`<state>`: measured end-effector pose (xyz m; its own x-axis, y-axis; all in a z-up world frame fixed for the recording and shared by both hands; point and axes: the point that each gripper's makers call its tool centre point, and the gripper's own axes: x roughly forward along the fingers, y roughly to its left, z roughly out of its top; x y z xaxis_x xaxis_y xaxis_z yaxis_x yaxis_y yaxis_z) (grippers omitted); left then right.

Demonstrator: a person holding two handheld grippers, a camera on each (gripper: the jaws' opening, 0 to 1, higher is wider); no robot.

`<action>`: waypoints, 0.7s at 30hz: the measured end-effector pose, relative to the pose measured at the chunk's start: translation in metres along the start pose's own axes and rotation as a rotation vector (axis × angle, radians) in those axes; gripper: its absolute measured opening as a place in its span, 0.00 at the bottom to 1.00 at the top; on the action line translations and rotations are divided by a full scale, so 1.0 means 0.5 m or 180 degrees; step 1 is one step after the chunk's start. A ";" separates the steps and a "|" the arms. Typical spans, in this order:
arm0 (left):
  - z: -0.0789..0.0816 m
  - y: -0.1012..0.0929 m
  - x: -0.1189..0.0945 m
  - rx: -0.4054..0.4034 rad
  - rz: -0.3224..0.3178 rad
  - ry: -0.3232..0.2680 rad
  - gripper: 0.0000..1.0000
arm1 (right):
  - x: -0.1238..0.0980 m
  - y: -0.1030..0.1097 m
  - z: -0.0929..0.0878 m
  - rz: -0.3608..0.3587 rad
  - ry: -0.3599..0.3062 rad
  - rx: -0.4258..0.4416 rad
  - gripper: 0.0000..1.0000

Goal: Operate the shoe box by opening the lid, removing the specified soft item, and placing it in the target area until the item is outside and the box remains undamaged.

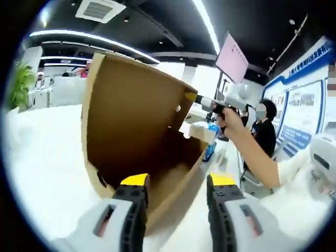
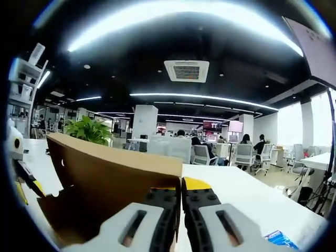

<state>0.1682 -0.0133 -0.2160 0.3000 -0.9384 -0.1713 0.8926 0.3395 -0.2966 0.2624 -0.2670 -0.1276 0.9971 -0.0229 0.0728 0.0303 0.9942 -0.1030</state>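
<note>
Two hand-held grippers were at the shoe box (image 1: 142,136), which stood on the white table (image 1: 42,157) with its lid (image 2: 115,173) swung up. The right hand-held gripper (image 2: 181,197) was pressed together on the lid's free edge, holding it raised; in the left gripper view it (image 1: 195,97) showed at the far upper corner of the cardboard. The left hand-held gripper (image 1: 176,184) was spread, jaws just in front of the box's near wall, touching nothing that I could tell. Judged step: lid-opening essentially done, removal not begun. The soft item could not be made out; the interior was dark. Next move likely calls for the left reaching inside, keeping clear of the walls, while the right steadies the lid.
</note>
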 end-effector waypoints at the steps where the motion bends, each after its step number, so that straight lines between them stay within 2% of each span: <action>1: 0.001 0.002 -0.006 -0.0051 0.0033 -0.0046 0.49 | -0.001 0.000 0.000 -0.0002 -0.0001 0.0002 0.00; 2: 0.004 0.006 -0.012 -0.0063 0.0076 -0.0102 0.53 | -0.001 0.000 0.000 -0.0006 0.0000 -0.0002 0.00; 3: 0.007 0.020 -0.021 -0.0081 0.0247 -0.0198 0.58 | -0.003 0.001 0.000 -0.0011 0.0000 -0.0009 0.00; 6: 0.000 0.040 -0.045 -0.0156 0.0498 -0.0252 0.68 | -0.008 0.002 -0.003 -0.0033 -0.0011 -0.0047 0.00; 10: -0.004 0.035 -0.079 -0.0223 0.0518 -0.0377 0.66 | -0.014 0.004 -0.004 -0.0062 -0.0018 -0.0112 0.00; 13: -0.020 0.028 -0.100 -0.0163 0.0581 -0.0337 0.66 | -0.016 0.003 -0.005 -0.0052 -0.0014 -0.0114 0.00; 16: -0.030 0.031 -0.108 -0.0099 0.0602 -0.0209 0.66 | -0.025 0.003 -0.008 -0.0043 -0.0011 -0.0072 0.00; 21: -0.023 0.031 -0.125 -0.0118 0.0658 -0.0283 0.72 | -0.036 0.004 -0.012 -0.0053 -0.0034 -0.0029 0.00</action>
<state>0.1594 0.0513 -0.2208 0.5053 -0.8500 -0.1489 0.7965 0.5258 -0.2984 0.2450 -0.2653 -0.1353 0.9956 -0.0381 0.0850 0.0475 0.9927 -0.1107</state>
